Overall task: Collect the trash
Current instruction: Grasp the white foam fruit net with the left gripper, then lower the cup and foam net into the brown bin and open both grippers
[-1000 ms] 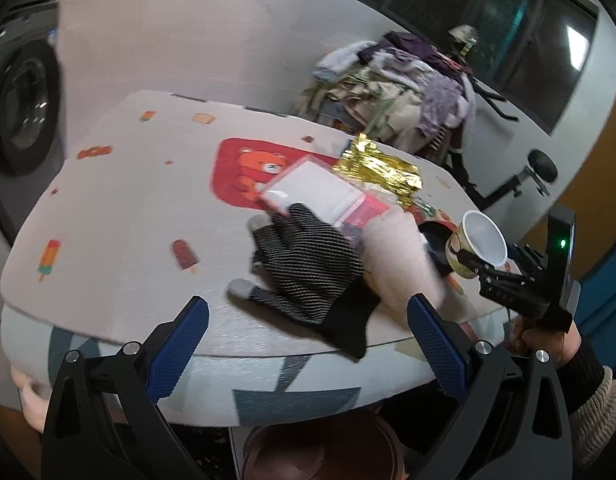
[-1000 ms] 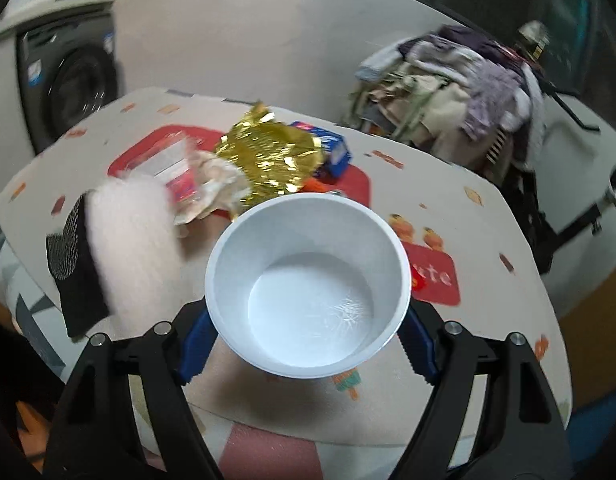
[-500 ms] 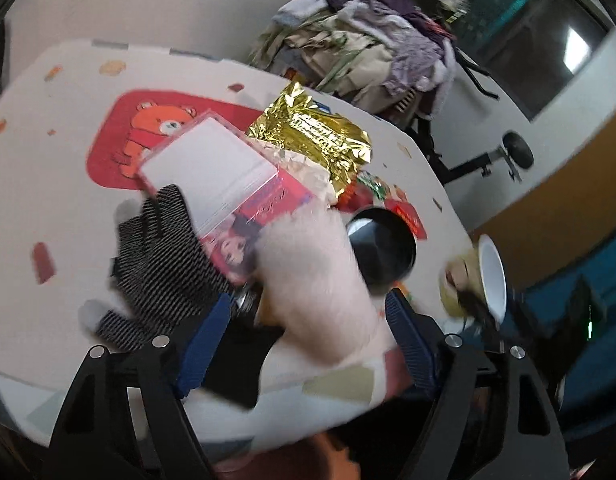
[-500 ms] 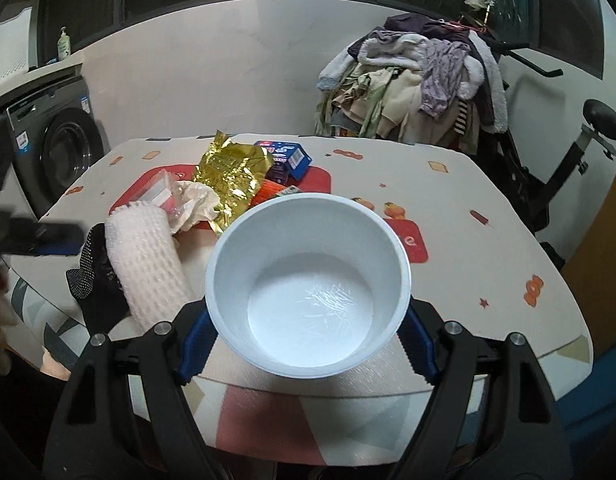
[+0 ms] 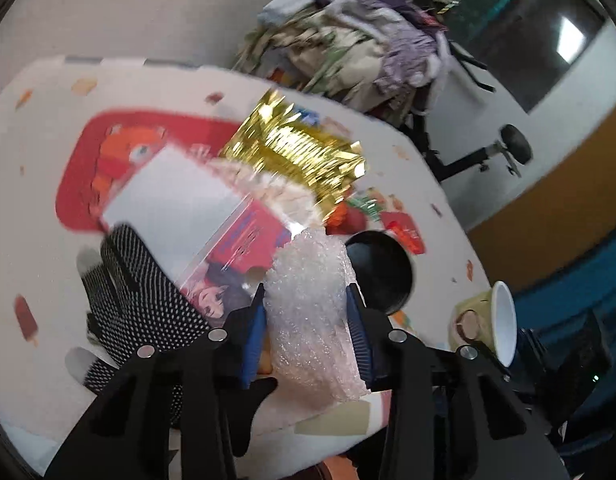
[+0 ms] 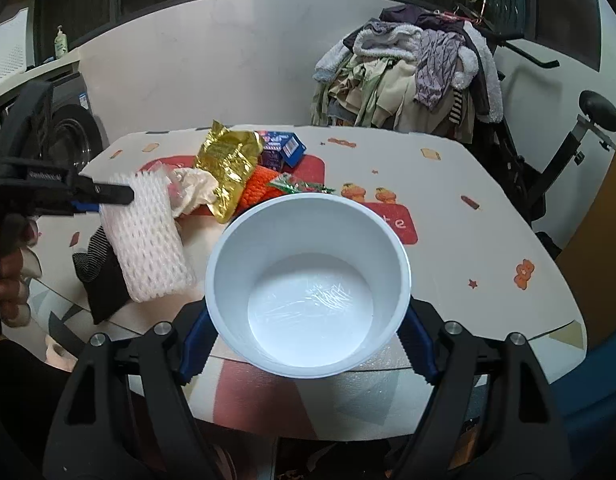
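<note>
My left gripper [image 5: 306, 320] is shut on a pinkish-white foam net sleeve [image 5: 311, 312], held above the table's near edge; the sleeve also shows in the right wrist view [image 6: 146, 240]. My right gripper [image 6: 308, 320] is shut on a white paper bowl [image 6: 308, 284], empty inside, held over the table's front edge; the bowl shows in the left wrist view [image 5: 491, 324]. On the table lie a gold foil wrapper [image 5: 296, 152], a red and white packet [image 5: 204, 216], crumpled paper [image 6: 192, 190] and a blue box [image 6: 284, 148].
A black dotted glove [image 5: 136, 292] lies at the table's near left. A black round lid [image 5: 383, 272] sits beside the sleeve. A pile of clothes [image 6: 411, 72] on an exercise bike stands behind the table. A washing machine [image 6: 74, 128] is at the left.
My left gripper has moved forward and closed on the foam net sleeve, lifting it off the glove. The right gripper keeps holding the bowl, almost still.
</note>
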`<action>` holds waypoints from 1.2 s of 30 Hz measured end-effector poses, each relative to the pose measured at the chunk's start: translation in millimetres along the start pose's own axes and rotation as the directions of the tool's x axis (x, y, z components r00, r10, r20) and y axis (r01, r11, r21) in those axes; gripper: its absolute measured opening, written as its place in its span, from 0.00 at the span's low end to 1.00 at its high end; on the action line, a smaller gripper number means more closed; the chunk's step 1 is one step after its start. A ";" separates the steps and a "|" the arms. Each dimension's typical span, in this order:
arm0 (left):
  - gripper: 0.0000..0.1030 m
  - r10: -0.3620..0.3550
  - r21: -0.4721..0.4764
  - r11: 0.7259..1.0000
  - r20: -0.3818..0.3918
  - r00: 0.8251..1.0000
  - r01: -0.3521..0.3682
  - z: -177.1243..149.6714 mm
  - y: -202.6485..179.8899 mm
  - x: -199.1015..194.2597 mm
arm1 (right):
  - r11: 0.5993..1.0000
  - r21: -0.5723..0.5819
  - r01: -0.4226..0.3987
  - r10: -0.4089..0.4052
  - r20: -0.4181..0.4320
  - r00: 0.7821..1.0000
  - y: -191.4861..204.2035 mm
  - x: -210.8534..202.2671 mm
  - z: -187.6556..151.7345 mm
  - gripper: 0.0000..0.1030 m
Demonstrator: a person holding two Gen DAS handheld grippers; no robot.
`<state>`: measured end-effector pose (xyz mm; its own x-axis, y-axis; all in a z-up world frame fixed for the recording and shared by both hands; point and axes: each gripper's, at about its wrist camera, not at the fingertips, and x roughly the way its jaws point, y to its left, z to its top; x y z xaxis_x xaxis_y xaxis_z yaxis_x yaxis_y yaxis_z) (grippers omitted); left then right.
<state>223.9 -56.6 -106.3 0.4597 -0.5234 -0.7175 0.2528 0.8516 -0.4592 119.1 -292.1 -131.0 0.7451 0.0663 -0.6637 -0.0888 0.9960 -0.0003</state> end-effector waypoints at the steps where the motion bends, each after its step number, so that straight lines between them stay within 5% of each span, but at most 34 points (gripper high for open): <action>1: 0.36 0.001 0.023 1.000 0.012 1.000 -0.001 1.7 -5.1 -6.5 | 1.000 -0.002 -0.005 0.005 0.008 1.000 3.4 -5.2 0.5 0.76; 14: 0.36 0.016 0.269 0.962 0.109 0.994 -0.045 -35.5 -47.7 -85.2 | 0.999 -0.040 -0.034 0.035 0.047 0.998 26.6 -54.4 -5.5 0.76; 26: 0.36 0.020 0.326 0.945 0.064 0.998 -0.040 -144.4 -19.5 -115.9 | 0.990 -0.099 -0.102 0.104 0.010 0.995 63.5 -67.5 -40.1 0.76; 36: 0.36 0.100 0.380 0.921 -0.015 0.995 -0.087 -204.7 2.6 -107.3 | 0.980 -0.133 -0.150 0.147 -0.034 0.989 84.6 -61.7 -66.1 0.76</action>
<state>1.0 -4.4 -137.8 0.4703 -0.4357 -0.7674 0.5159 0.8413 -0.1615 22.0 -215.8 -139.5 0.7007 0.2098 -0.6819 -0.2872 0.9579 -0.0004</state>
